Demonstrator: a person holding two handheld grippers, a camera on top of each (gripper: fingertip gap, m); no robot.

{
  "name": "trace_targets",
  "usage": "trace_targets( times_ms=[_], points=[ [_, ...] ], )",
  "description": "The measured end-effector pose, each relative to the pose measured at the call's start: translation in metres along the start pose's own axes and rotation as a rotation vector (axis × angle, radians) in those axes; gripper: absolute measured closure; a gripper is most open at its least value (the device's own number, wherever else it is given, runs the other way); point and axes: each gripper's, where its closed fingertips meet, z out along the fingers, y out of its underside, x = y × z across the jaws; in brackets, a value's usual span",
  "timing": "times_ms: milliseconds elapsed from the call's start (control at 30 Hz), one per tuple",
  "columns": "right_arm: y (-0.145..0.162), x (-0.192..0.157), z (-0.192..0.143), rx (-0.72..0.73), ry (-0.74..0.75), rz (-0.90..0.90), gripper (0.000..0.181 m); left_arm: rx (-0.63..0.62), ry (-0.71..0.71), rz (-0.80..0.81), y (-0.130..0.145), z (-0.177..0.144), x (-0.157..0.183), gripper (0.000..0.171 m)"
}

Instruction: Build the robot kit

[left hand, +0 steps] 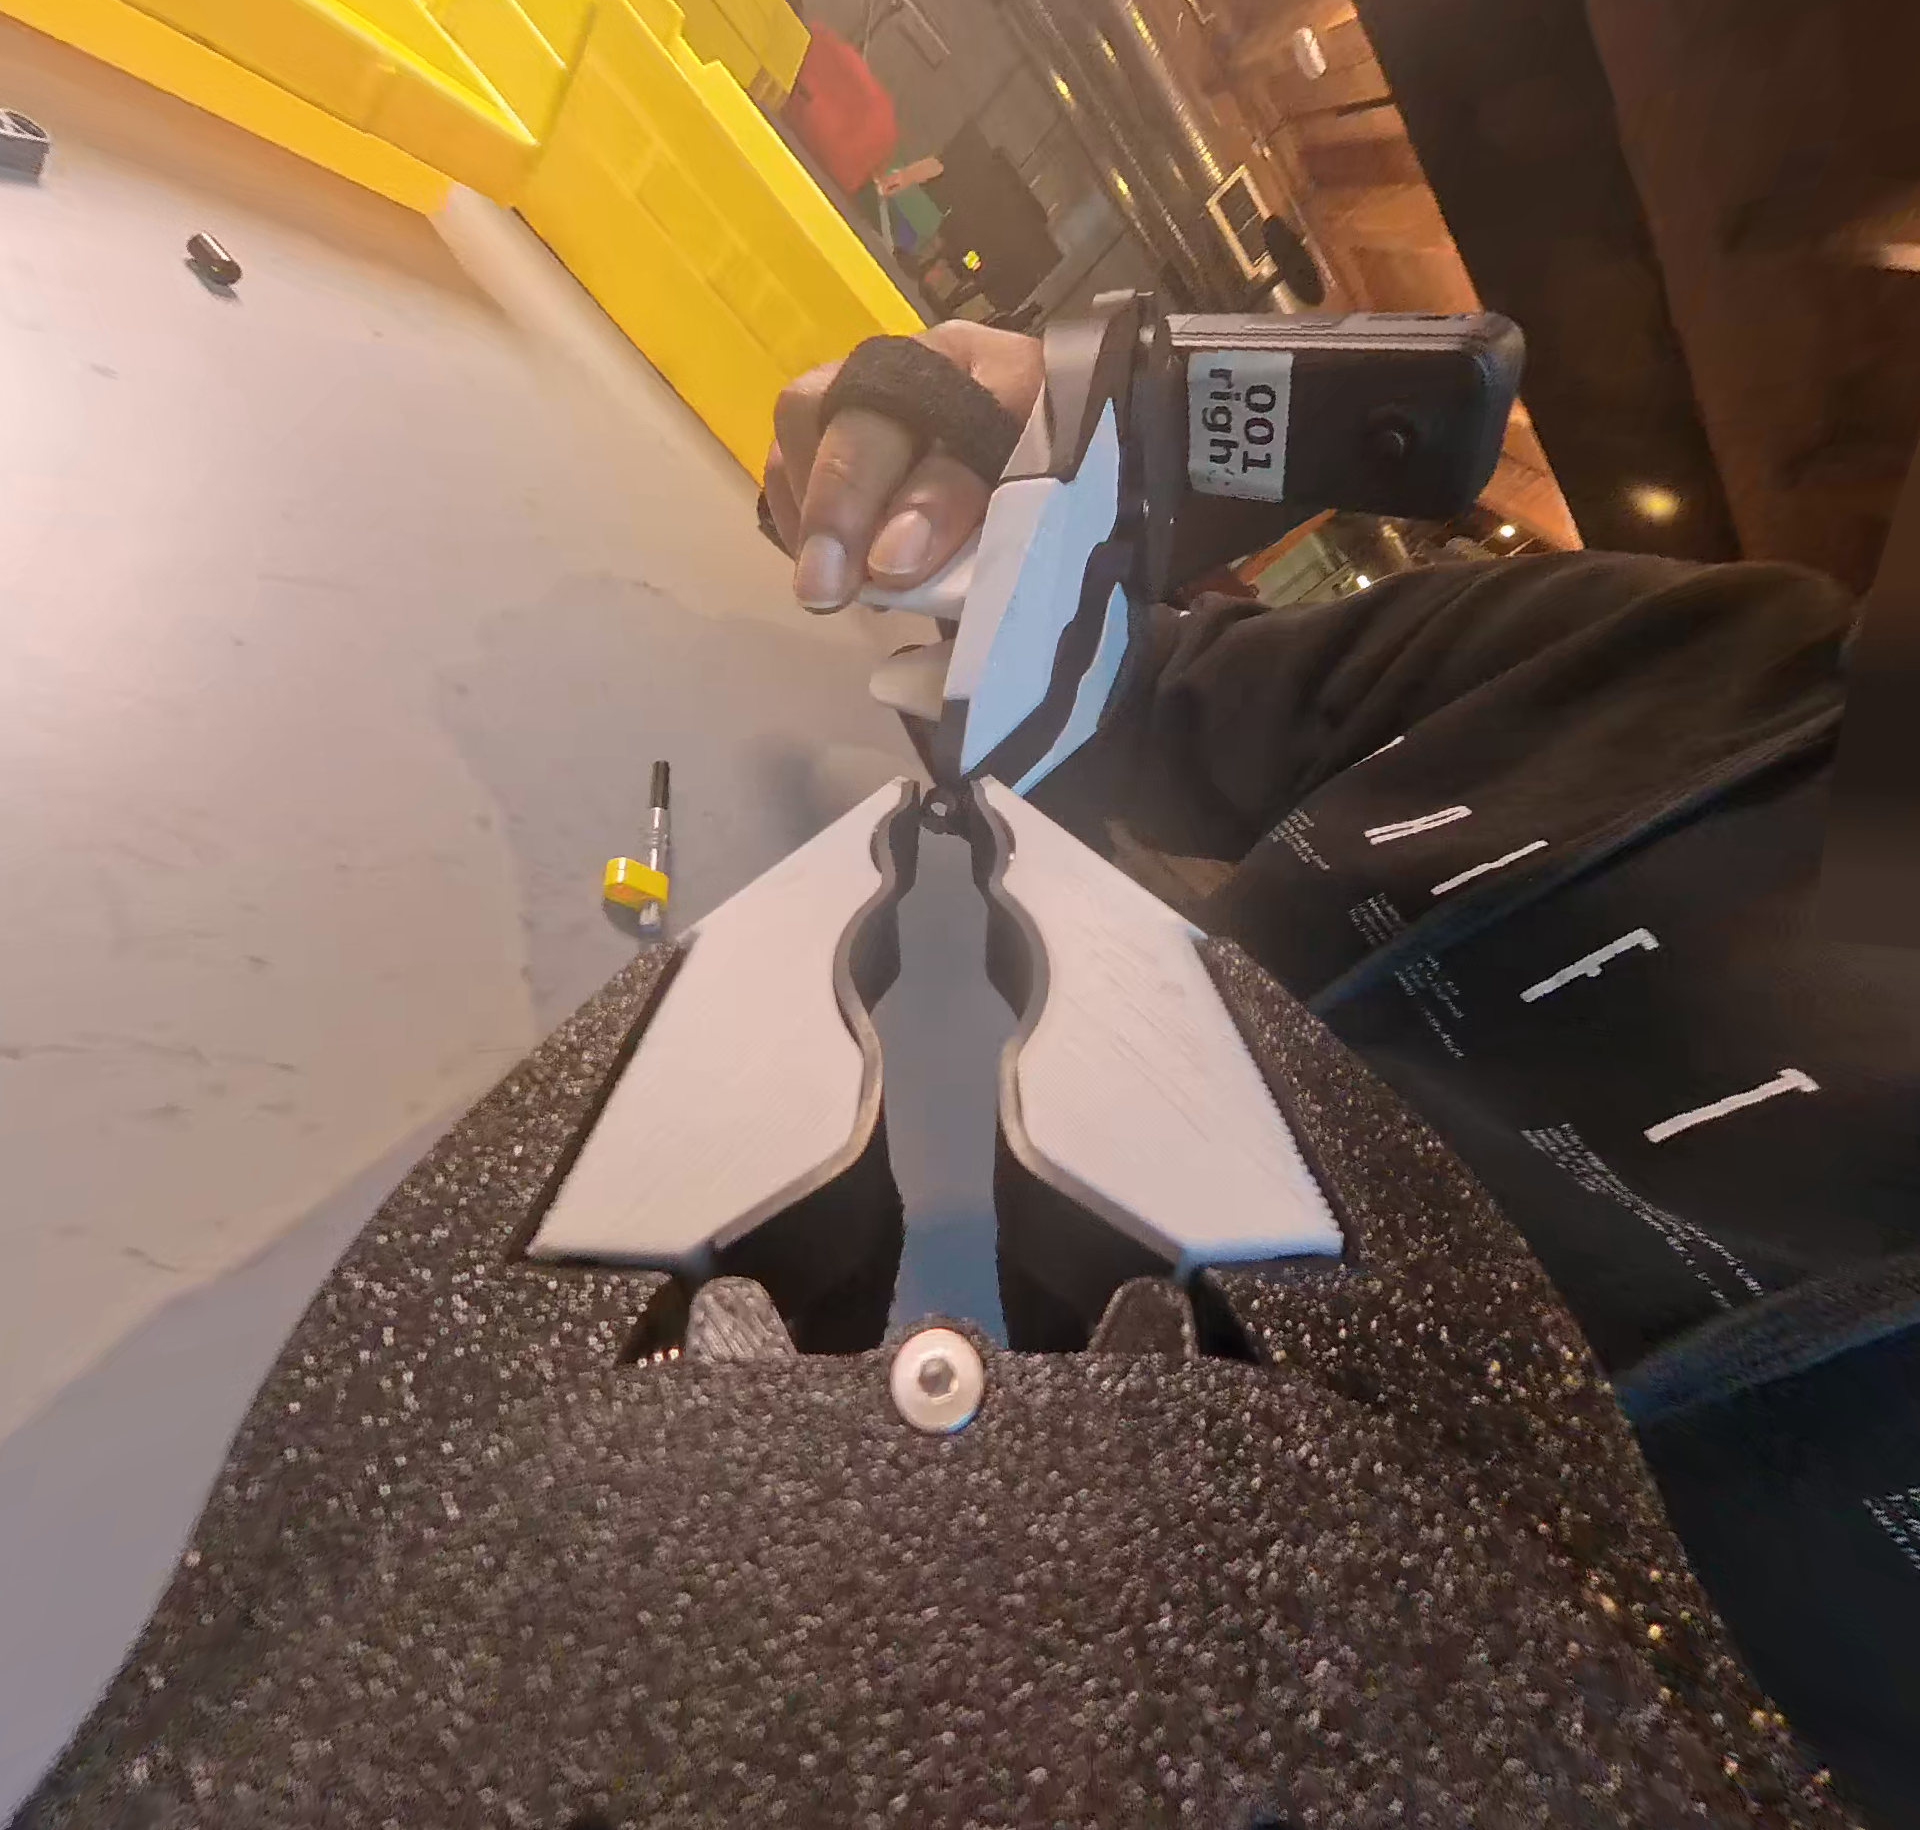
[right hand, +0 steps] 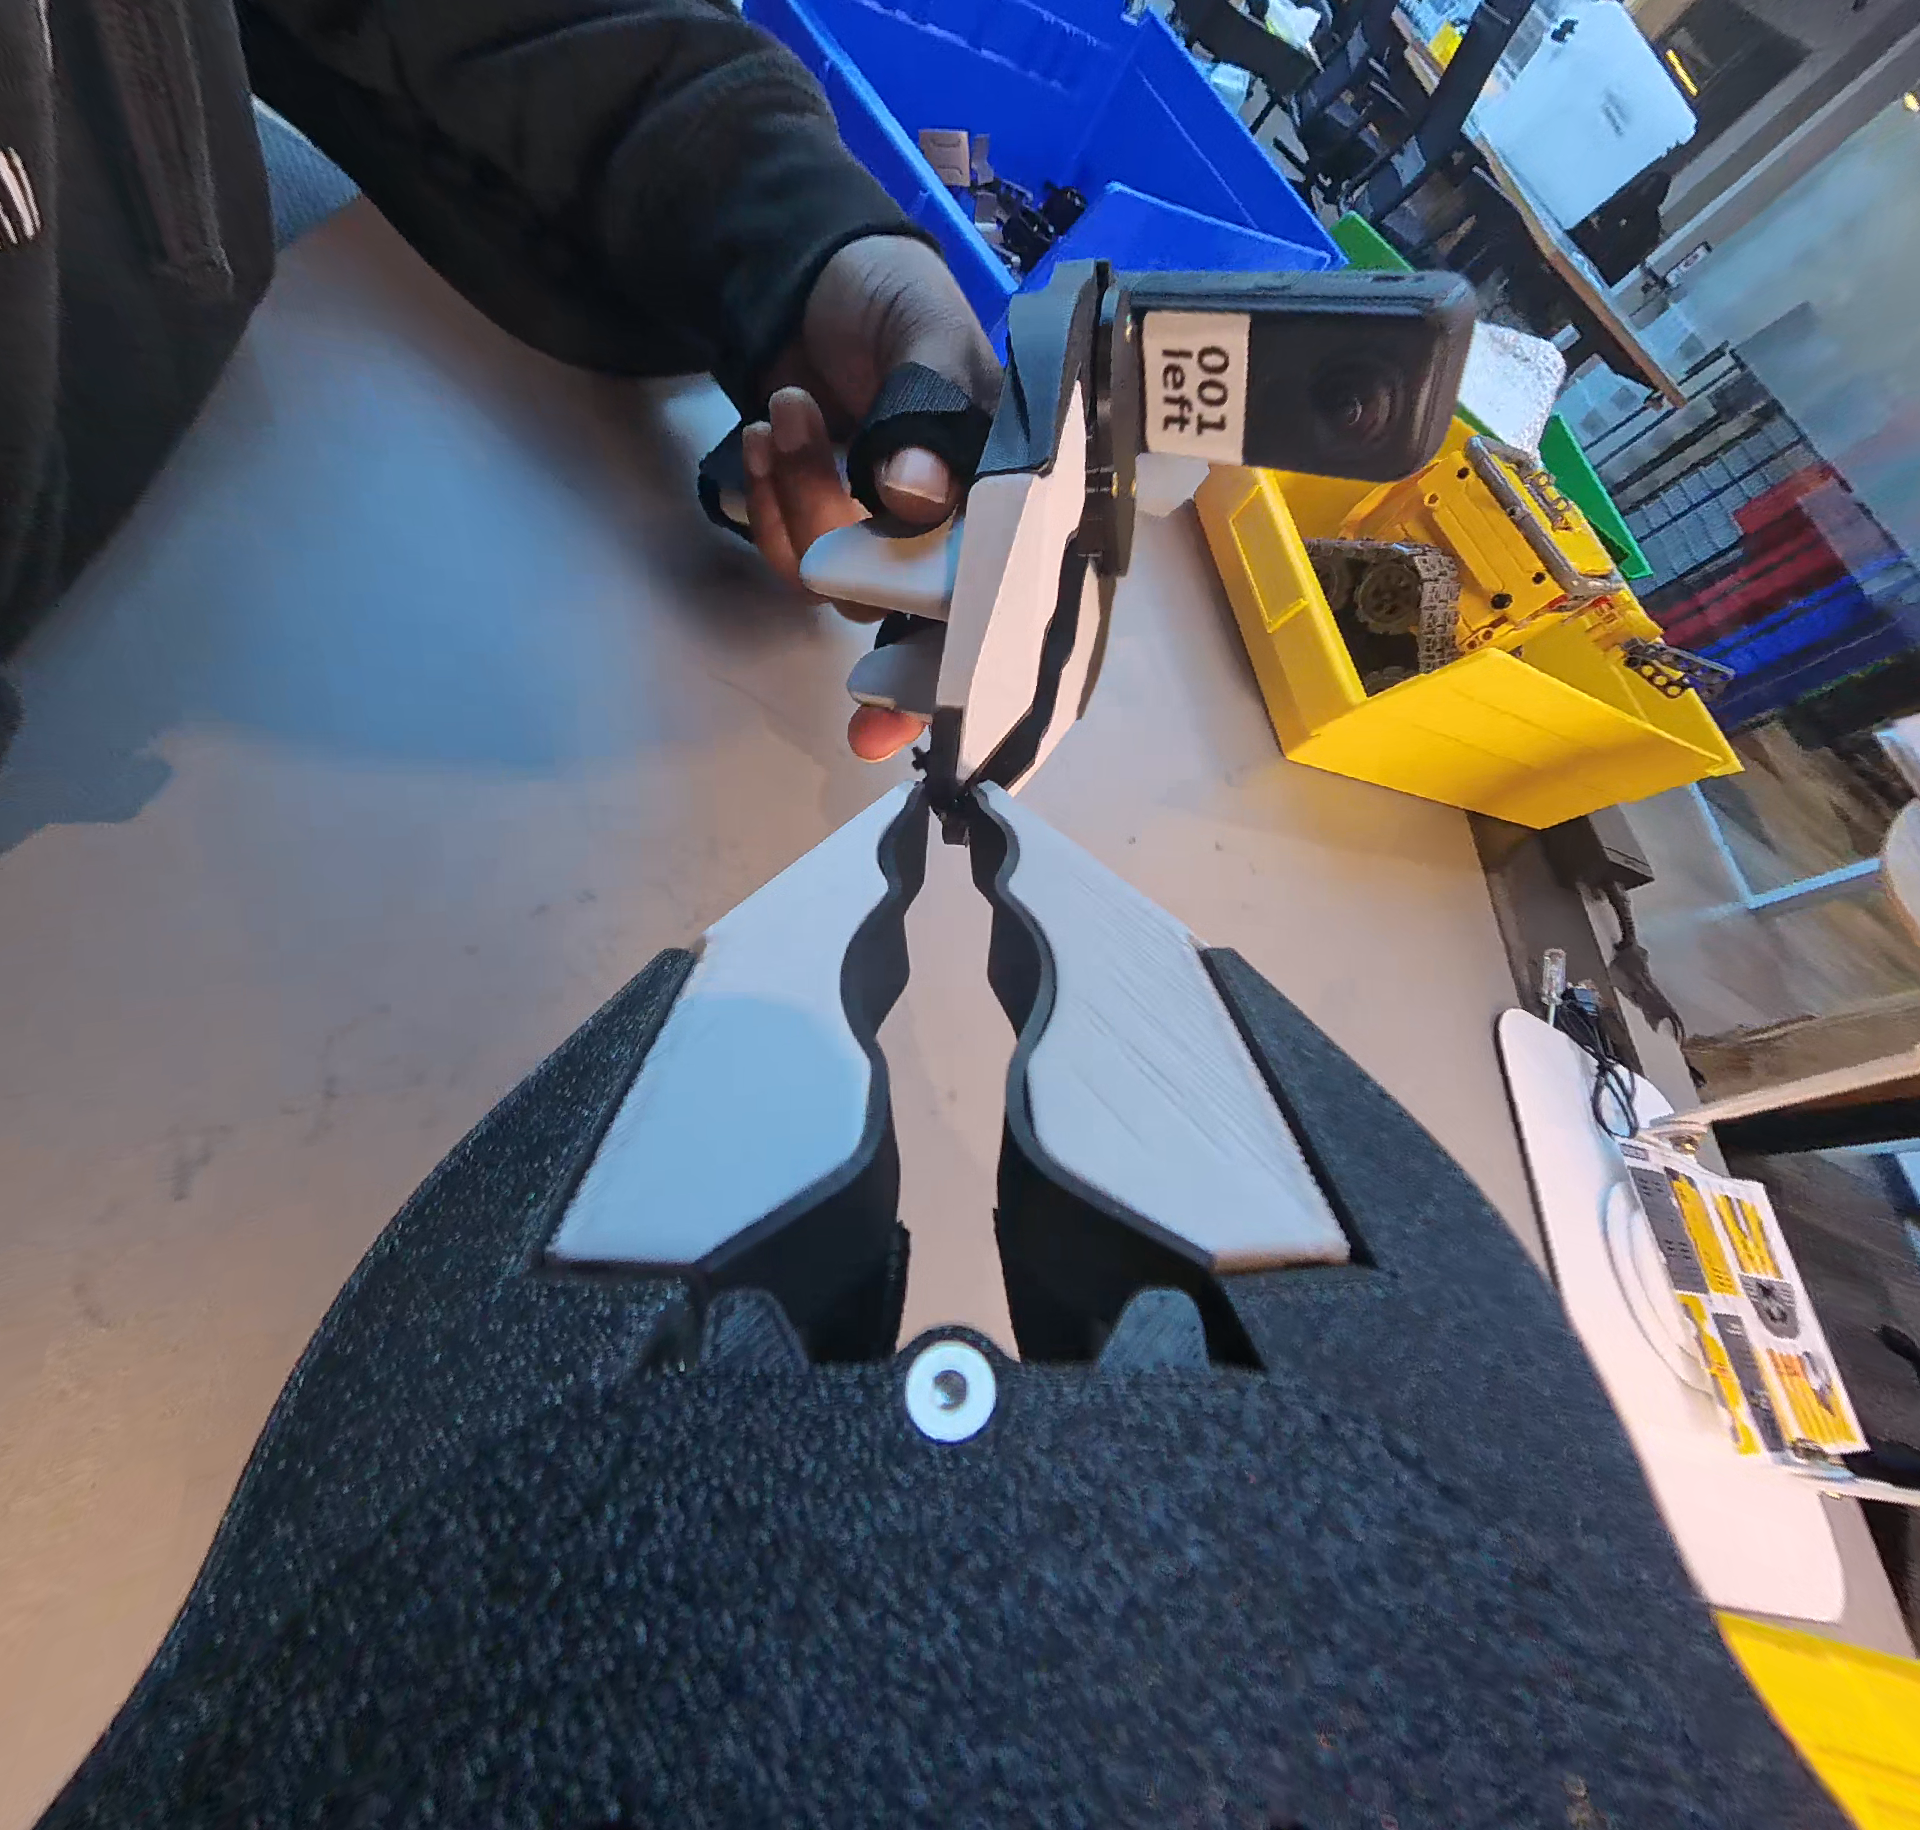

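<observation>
In the left wrist view my left gripper point(left hand: 943, 812) has its fingertips closed on a small black part point(left hand: 945, 824), held above the table. The right gripper point(left hand: 971, 778) comes down from above, held by a hand, and its tips meet the same part. In the right wrist view my right gripper point(right hand: 951, 801) is shut on the small black part point(right hand: 951, 819). The left gripper point(right hand: 954, 767) pinches it from above. The part is tiny and mostly hidden between the fingertips.
A silver pin with a yellow piece point(left hand: 646, 871) lies on the pale table point(left hand: 260, 637), with two small dark parts point(left hand: 213, 259) farther off. Yellow bins point(left hand: 623, 170) line the table's far edge. A blue bin point(right hand: 1039, 118), a yellow bin with a yellow brick-built vehicle point(right hand: 1475, 575) and a white board with a leaflet point(right hand: 1704, 1313) stand to the right. My two grippers' fingertips are within a few centimetres of each other.
</observation>
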Motion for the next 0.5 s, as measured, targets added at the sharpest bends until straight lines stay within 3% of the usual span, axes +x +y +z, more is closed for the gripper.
trace_targets(
  times_ms=[400, 500],
  points=[
    [-0.004, 0.009, -0.008, 0.110, -0.029, 0.202, 0.175, 0.086, 0.052, -0.066, -0.011, -0.007, 0.003, 0.167],
    [-0.006, 0.013, -0.010, 0.156, -0.041, 0.274, 0.174, 0.105, 0.033, -0.025, -0.015, -0.009, 0.003, 0.156]
  ],
)
